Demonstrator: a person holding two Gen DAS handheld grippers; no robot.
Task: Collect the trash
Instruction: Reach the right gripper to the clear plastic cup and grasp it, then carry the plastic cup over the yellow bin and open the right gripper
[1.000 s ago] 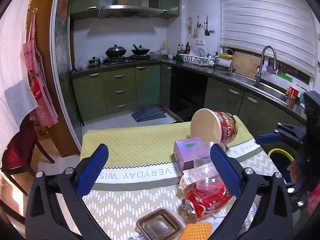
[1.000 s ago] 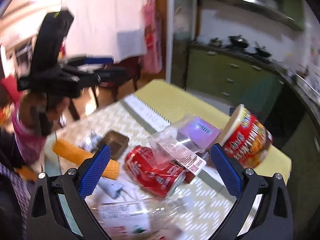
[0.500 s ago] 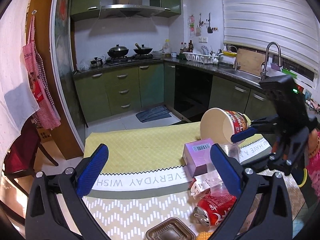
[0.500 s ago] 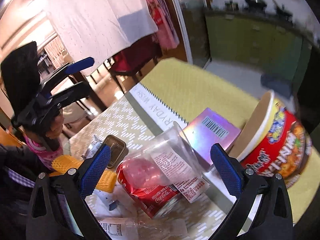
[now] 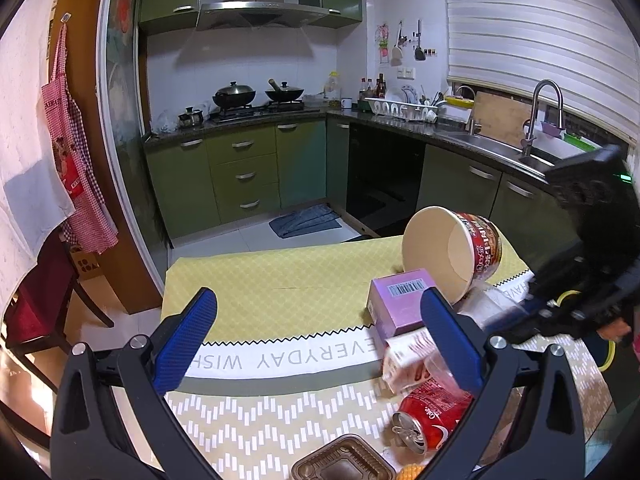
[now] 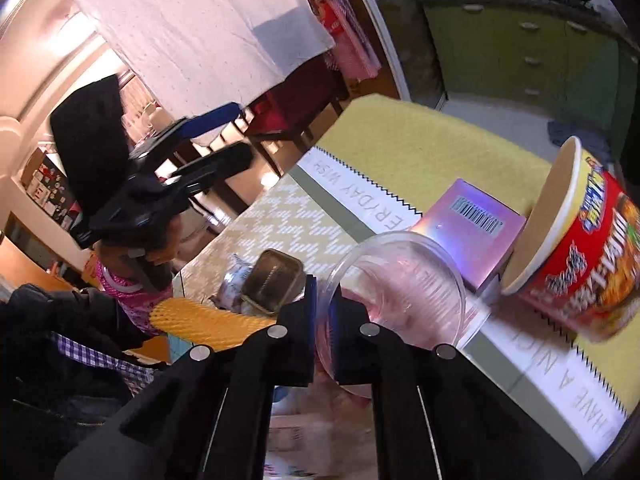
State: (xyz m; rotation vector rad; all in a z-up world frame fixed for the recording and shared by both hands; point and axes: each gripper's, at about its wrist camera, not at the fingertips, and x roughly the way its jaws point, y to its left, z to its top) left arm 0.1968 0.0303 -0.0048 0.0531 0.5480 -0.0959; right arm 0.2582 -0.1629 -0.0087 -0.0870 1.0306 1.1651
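Observation:
My right gripper [image 6: 323, 320] is shut on the rim of a clear plastic cup [image 6: 400, 280], which lies on its side on the table; it also shows in the left wrist view [image 5: 486, 308]. My left gripper [image 5: 320, 336] is open and empty above the near left of the table. A tipped red noodle bowl [image 5: 452, 256], a purple box [image 5: 400, 304], a crushed red cola can [image 5: 432, 416] and a brown plastic tray [image 5: 344, 460] lie around the cup. The bowl [image 6: 576, 248] and box [image 6: 468, 220] also show in the right wrist view.
A yellow-green patterned tablecloth [image 5: 272, 288] covers the table. A yellow foam net [image 6: 208, 322] and a crumpled wrapper [image 6: 236, 284] lie by the brown tray [image 6: 274, 284]. Kitchen cabinets [image 5: 240, 176] and a sink counter [image 5: 500, 152] stand behind; a red chair [image 5: 36, 304] stands left.
My right gripper moved down to the clear cup and closed on its rim. My left gripper stayed open and drew back a little to the left.

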